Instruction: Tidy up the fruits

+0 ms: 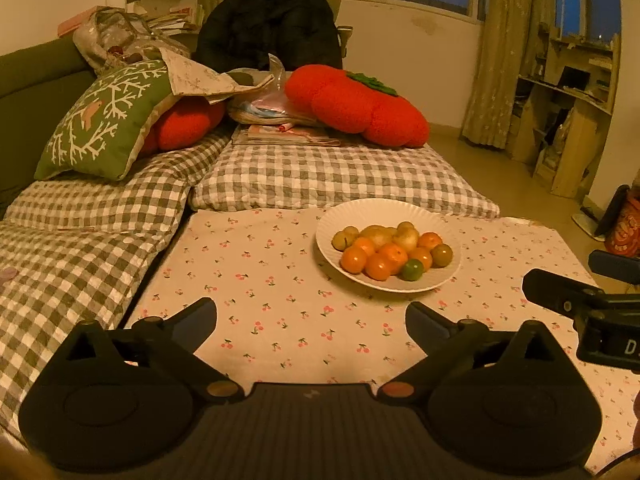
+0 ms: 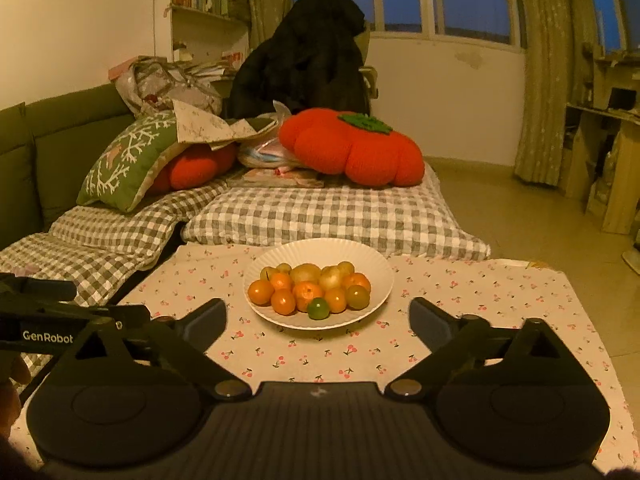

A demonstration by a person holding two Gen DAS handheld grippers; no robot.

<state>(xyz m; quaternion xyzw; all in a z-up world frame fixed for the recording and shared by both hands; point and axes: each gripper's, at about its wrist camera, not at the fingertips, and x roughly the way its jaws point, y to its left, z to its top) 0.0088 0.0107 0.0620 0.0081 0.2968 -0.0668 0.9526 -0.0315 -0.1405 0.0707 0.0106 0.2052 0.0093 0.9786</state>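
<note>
Jaws L [image 1: 312, 320] & R [image 2: 318, 320] – wide open, empty | plate [image 2: 372, 268] – w/ fruits [image 2: 308, 290]

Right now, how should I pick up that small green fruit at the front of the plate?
Grip the green fruit across its round middle, coming from the near side with the open right tongs. It sits at the pile's front edge, exposed toward you, with orange fruits crowding behind.

low table [image 2: 500, 300] under a cherry-print cloth [image 2: 280, 356], white fluted plate [image 2: 380, 276] sitting on it near the far edge, piled with little orange, yellow and green fruits [image 2: 308, 290], rest of the cloth bare
</note>
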